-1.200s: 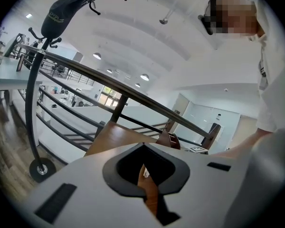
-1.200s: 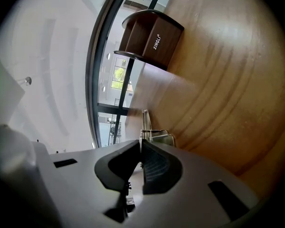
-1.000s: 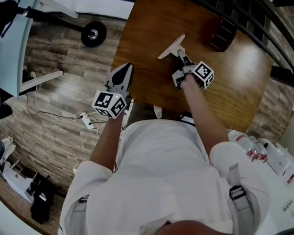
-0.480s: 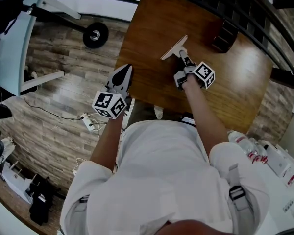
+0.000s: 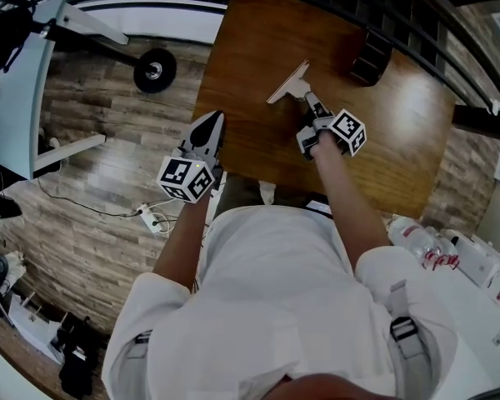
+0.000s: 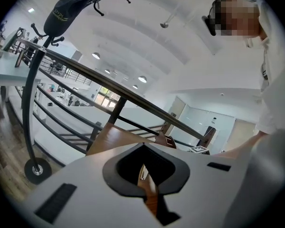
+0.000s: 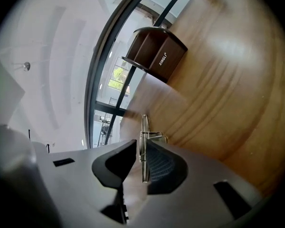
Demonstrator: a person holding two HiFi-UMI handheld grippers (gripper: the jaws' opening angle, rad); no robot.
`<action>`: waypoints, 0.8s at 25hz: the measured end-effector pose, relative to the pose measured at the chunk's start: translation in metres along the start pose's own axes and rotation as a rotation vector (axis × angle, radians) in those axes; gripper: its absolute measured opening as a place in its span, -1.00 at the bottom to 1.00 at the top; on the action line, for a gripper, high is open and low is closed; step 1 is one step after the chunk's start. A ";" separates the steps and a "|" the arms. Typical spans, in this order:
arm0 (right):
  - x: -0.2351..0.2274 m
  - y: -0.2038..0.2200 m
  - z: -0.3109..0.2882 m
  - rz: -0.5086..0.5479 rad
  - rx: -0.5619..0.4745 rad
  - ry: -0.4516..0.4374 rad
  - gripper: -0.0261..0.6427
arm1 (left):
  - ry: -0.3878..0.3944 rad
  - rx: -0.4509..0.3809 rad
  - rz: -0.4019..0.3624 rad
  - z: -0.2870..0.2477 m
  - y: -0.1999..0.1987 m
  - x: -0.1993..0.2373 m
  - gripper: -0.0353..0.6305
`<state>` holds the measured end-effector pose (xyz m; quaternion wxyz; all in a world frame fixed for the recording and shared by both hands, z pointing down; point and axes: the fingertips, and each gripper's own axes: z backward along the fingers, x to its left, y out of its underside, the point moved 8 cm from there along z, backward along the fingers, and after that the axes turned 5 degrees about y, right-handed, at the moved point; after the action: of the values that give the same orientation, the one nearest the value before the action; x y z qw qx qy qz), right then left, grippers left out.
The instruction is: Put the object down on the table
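The right tongs [image 5: 310, 105] are clamped narrow on the handle of the object [image 5: 287, 82], a pale, flat T-shaped tool. In the right gripper view the jaws pinch it edge-on, a thin strip running up between them [image 7: 143, 127]. Its crossbar reaches out over the middle of the wooden bench [image 5: 383, 140]. No view shows for certain whether it touches the wood or hangs just above it.

That is the main risk. If the jaws part while the tool is clear of the surface, it would likely drop, land on its thin edge, and topple or skid on the glossy wood. Held tilted, one end of the crossbar could also strike first and twist the handle in the grip. A dark wooden box [image 5: 371, 57] stands near on the right, and a sideways swing could knock it.

The left tongs [image 5: 210, 125] are closed on nothing and wait at the bench's near left edge, well apart from the tool, so they cannot steady it.
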<state>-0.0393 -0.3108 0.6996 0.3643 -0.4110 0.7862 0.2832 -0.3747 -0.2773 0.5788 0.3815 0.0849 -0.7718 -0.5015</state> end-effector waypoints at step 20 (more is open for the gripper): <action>0.115 -0.033 0.165 0.876 -0.379 -0.193 -0.82 | 0.265 0.038 -0.106 -0.078 -0.013 -0.057 -0.85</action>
<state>-0.0010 -0.2552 0.5077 0.2009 -0.0723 0.7825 0.5850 -0.2862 -0.3094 0.5554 0.4513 0.1984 -0.7185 -0.4907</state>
